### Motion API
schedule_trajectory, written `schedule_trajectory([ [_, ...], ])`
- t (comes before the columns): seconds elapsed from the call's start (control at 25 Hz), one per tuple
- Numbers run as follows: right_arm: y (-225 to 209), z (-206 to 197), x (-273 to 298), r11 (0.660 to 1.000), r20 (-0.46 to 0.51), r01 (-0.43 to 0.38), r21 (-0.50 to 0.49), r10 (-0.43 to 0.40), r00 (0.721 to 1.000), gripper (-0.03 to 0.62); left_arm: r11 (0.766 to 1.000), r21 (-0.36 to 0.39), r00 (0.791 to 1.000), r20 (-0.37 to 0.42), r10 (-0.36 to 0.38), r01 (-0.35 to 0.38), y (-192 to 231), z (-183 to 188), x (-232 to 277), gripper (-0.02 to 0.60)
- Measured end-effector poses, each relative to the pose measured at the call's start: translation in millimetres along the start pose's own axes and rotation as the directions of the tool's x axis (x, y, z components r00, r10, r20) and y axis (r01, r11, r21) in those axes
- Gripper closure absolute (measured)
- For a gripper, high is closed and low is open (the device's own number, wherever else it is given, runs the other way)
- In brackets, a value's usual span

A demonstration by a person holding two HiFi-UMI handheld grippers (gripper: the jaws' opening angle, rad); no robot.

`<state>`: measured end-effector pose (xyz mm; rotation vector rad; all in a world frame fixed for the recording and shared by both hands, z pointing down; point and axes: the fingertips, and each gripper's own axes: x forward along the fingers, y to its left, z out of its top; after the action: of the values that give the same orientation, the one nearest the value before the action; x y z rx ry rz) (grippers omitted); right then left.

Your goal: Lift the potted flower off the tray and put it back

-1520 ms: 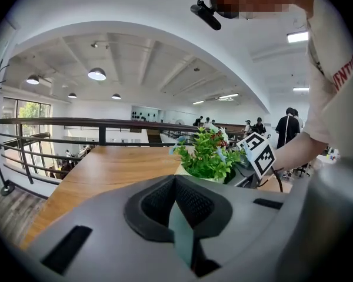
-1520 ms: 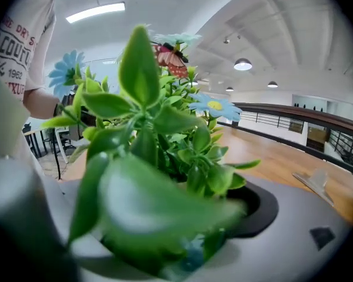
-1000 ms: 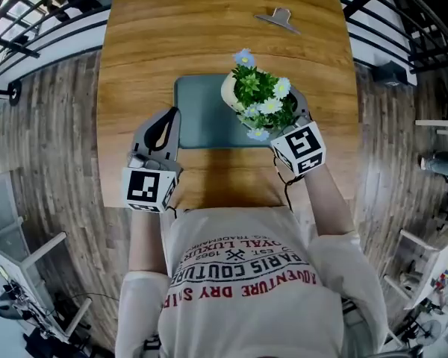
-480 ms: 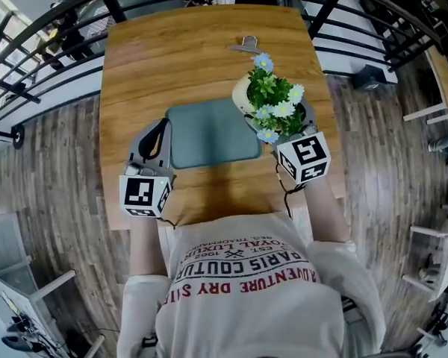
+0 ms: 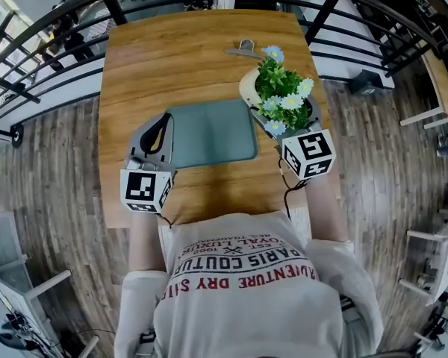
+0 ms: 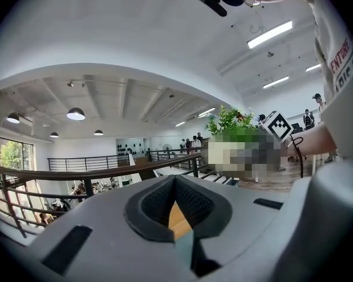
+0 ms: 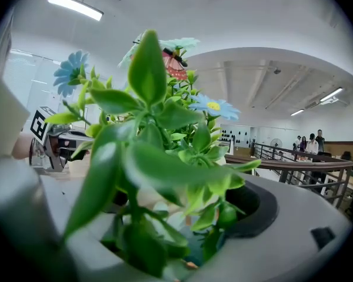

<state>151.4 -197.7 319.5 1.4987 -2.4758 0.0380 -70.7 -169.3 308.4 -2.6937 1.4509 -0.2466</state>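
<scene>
— Right of centre in the head view, where is the cream pot of green leaves and blue and white flowers (image 5: 278, 94)?
— Clamped in the right gripper (image 5: 287, 121), beside the upper right corner of the flat grey-green tray (image 5: 209, 133), over the wooden table (image 5: 179, 58).
— The left gripper (image 5: 167, 119)?
— Jaws closed on nothing, at the tray's left edge.

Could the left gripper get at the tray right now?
Probably yes. The left gripper lies at the left edge of the tray, nothing between, and the right gripper holds the potted flower off to the right.
</scene>
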Motion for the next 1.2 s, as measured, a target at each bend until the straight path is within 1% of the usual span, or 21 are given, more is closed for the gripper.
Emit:
schedule_trajectory([
  [0.16,11.0,-0.9,4.0,1.0,0.004,-0.018,-0.005,0.018,1.0,0.111,1.0,-0.003,1.0,-0.003,0.006,-0.006,-0.2,-4.4,-7.8,0.569],
  [0.36,20.4,-11.9,15.8,0.997,-0.018,-0.073,-0.015,0.072,0.997,0.111,0.999,-0.025,0.999,-0.026,0.024,-0.025,-0.5,-11.9,-11.6,0.569],
  [0.52,40.3,-27.2,28.1,0.987,-0.011,-0.16,-0.017,0.159,0.987,0.111,0.998,-0.05,0.999,-0.038,0.035,-0.037,0.8,-22.9,-15.1,0.569],
  [0.64,55.5,-46.9,38.9,0.976,-0.045,-0.218,-0.028,0.216,0.975,0.111,0.996,-0.071,0.997,-0.054,0.052,-0.056,1.1,-31.9,-17.4,0.569],
  [0.88,84.9,-96.9,64.2,0.943,-0.137,-0.33,-0.036,0.322,0.937,0.111,0.994,-0.089,0.994,-0.094,0.06,-0.068,0.1,-53.7,-21.3,0.569],
  [1.04,103.0,-130.0,79.2,0.911,-0.189,-0.409,-0.043,0.395,0.899,0.111,0.987,-0.124,0.989,-0.122,0.089,-0.104,2.4,-71.1,-23.5,0.569],
  [1.2,119.5,-161.3,91.5,0.879,-0.245,-0.475,-0.048,0.451,0.858,0.111,0.98,-0.151,0.983,-0.148,0.106,-0.128,3.1,-90.0,-24.5,0.569],
])
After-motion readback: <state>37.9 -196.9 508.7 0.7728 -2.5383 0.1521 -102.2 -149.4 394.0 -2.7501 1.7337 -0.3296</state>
